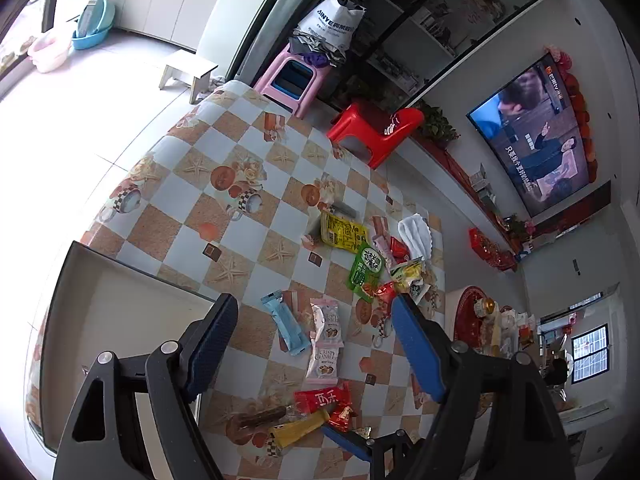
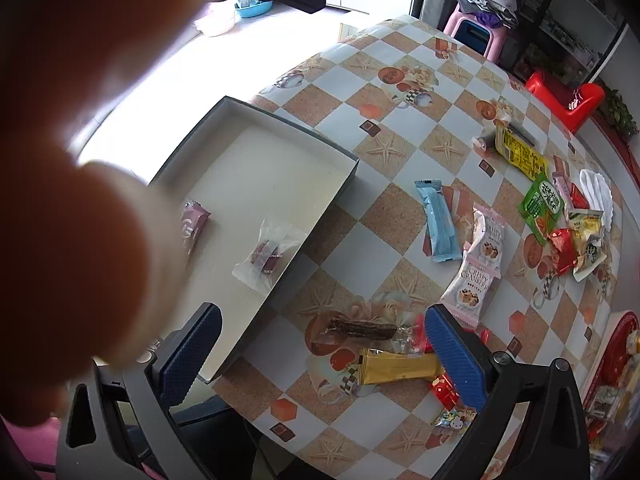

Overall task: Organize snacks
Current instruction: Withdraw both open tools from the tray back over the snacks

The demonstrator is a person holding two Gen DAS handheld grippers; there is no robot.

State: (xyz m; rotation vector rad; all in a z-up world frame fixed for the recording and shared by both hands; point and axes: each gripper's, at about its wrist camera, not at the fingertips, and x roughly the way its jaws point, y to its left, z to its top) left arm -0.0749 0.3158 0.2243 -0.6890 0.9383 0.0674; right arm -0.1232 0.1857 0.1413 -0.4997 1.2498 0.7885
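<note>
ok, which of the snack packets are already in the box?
Two: the clear packet with dark purple pieces, and the purple packet half hidden behind a blurred finger. Both lie on the floor of the grey box; all others are on the tablecloth.

left wrist: oblique, high over table (image 1: 224, 184) | right wrist: steeper, nearer | shared: blue packet (image 1: 286, 322), box (image 2: 256, 184)
</note>
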